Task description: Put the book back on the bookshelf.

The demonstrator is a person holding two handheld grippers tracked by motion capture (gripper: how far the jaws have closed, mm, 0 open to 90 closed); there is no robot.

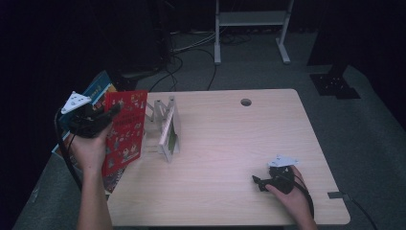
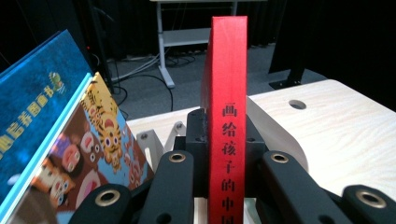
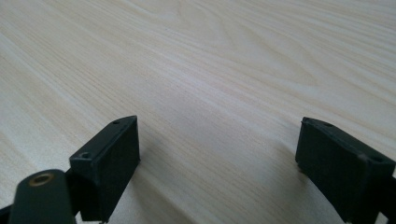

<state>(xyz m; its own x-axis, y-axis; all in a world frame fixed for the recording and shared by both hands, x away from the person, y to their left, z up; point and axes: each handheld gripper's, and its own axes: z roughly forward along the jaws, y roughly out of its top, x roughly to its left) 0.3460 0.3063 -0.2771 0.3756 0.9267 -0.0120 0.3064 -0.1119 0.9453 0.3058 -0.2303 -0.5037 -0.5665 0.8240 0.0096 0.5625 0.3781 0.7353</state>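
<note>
Red book (image 2: 227, 126) upright, spine facing camera, clamped between jaws at table's left edge.

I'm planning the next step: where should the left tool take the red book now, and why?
Probably carry the red book, clamped upright in the left tool, right toward the white rack: its slots look free, and other books remain stacked left of the table.

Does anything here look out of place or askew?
Nothing looks damaged or spilled. The red book, gripped by the left gripper, hangs past the table's left edge, not in the white rack. More books lean beside the table.
</note>
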